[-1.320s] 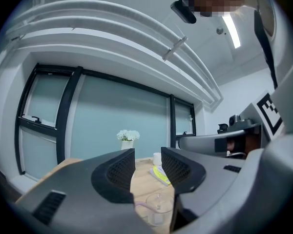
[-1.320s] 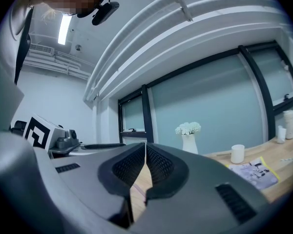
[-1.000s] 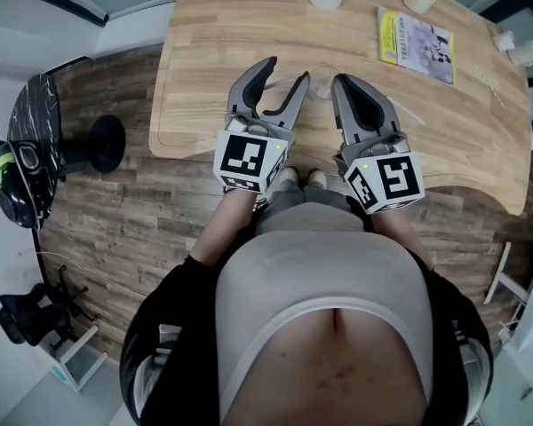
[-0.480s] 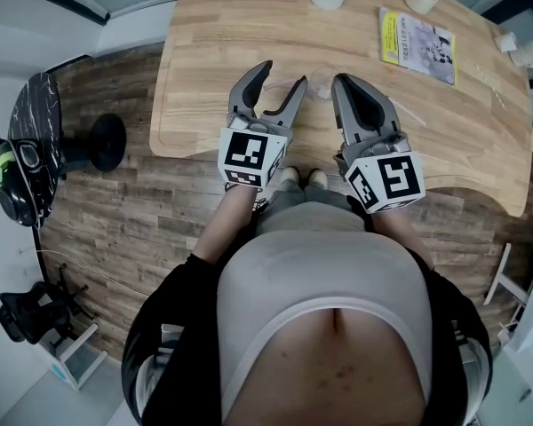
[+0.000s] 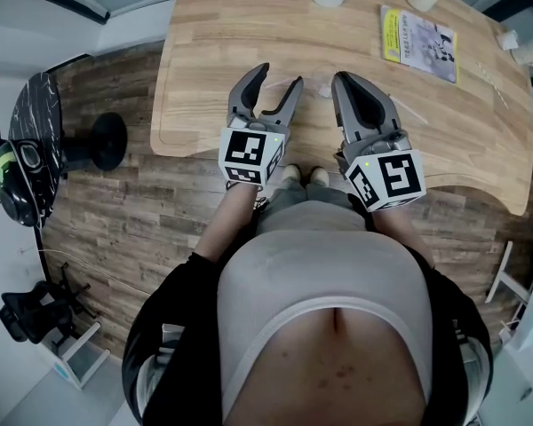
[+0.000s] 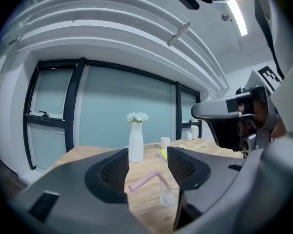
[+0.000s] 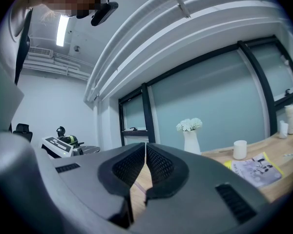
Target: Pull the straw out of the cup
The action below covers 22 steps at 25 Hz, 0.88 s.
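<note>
A small clear cup (image 6: 167,195) stands on the wooden table (image 5: 213,51) with a bent pink straw (image 6: 145,180) in it, the straw's long end leaning left. In the left gripper view both show in the gap ahead of my left gripper (image 6: 146,167), whose jaws stand wide open and touch neither. In the head view the left gripper (image 5: 278,76) hovers over the table's near edge, and the cup (image 5: 319,84) is a faint clear shape between the two grippers. My right gripper (image 5: 342,80) is beside it, shut and holding nothing (image 7: 146,155).
A white vase with flowers (image 6: 136,141) stands at the table's far side, with a small white cup (image 6: 165,142) and a printed leaflet (image 5: 416,45) to its right. A black stool (image 5: 107,140) is on the floor at the left.
My left gripper has sunk a little toward the table and its jaws stand slightly wider. The right gripper has not moved.
</note>
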Available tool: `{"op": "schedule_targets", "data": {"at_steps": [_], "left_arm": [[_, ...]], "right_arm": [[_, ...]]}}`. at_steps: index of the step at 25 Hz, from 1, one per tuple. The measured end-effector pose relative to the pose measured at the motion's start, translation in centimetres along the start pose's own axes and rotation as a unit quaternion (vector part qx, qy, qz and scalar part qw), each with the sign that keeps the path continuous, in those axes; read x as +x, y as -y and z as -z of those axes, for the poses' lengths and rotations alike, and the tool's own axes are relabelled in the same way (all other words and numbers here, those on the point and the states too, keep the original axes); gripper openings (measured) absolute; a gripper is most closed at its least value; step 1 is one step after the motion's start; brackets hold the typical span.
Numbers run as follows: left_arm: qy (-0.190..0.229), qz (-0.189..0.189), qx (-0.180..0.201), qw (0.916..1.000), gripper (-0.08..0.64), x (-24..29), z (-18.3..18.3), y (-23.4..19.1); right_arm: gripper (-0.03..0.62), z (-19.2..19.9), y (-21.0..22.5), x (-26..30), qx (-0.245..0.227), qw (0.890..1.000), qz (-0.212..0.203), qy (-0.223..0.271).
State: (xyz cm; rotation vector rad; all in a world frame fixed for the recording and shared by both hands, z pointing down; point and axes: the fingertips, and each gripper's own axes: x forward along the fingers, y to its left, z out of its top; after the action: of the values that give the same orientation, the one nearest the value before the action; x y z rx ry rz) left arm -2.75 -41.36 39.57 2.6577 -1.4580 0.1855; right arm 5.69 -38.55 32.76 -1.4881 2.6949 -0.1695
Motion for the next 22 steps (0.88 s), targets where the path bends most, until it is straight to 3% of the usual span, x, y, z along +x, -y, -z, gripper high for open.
{"op": "schedule_targets", "data": {"at_steps": [22], "left_arm": [[-0.016, 0.000, -0.022, 0.9996, 0.232, 0.0, 1.6, -0.2]], "right_arm": [[0.031, -0.1, -0.2, 0.1, -0.002, 1.000, -0.001, 0.000]]}}
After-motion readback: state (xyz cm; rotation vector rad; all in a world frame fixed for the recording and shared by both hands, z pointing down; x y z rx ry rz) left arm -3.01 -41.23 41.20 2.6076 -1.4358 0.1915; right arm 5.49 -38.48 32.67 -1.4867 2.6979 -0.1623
